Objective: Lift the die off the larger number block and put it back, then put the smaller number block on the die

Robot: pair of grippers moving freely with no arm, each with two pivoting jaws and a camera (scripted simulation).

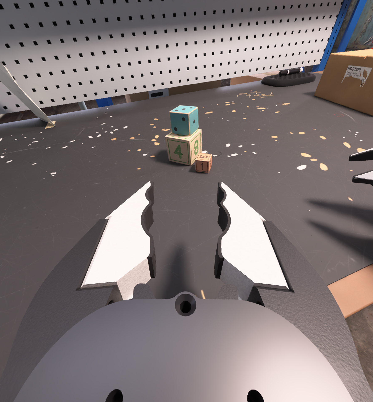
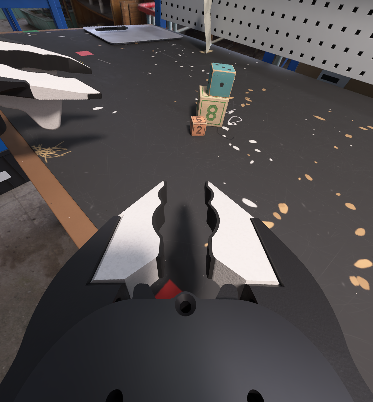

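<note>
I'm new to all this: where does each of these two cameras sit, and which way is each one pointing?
Left wrist view: sits on the left hand-held gripper, low over the dark speckled workbench, facing the teal wooden die on the larger cream number block; its own open fingers fill the foreground.
Right wrist view: sits on the right hand-held gripper, facing the same stack from its other side; its own open fingers show.
Shared: die, both blocks including the smaller orange number block, white pegboard, and each other's gripper at the edge.
</note>
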